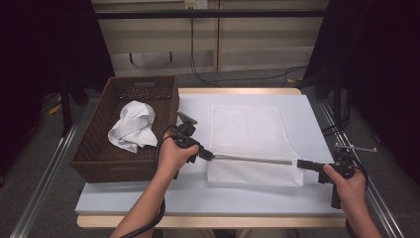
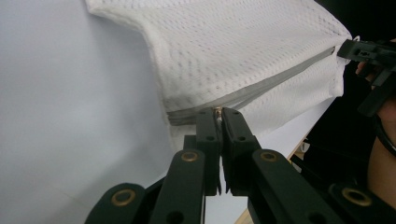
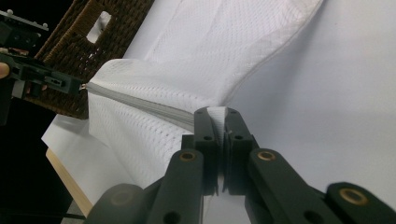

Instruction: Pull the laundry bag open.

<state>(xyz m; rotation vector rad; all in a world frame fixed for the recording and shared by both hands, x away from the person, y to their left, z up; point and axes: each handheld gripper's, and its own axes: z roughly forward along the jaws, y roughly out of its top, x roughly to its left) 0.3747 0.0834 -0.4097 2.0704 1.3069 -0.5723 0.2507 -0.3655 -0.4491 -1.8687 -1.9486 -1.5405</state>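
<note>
Two grippers clamped on mesh bag (image 1: 250, 144), left gripper (image 2: 218, 113) pinching zipper pull, high view adds basket (image 1: 99, 158) holding cloth (image 1: 132, 125)

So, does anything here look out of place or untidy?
Only slightly. The mesh bag is pulled taut along its zipper between the left gripper and the right gripper, and a white cloth lies crumpled in the basket.

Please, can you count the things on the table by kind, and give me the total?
Mesh laundry bag, white, with zipper: 1
Wicker basket, brown: 1
Crumpled white cloth in the basket: 1
Total: 3
</note>
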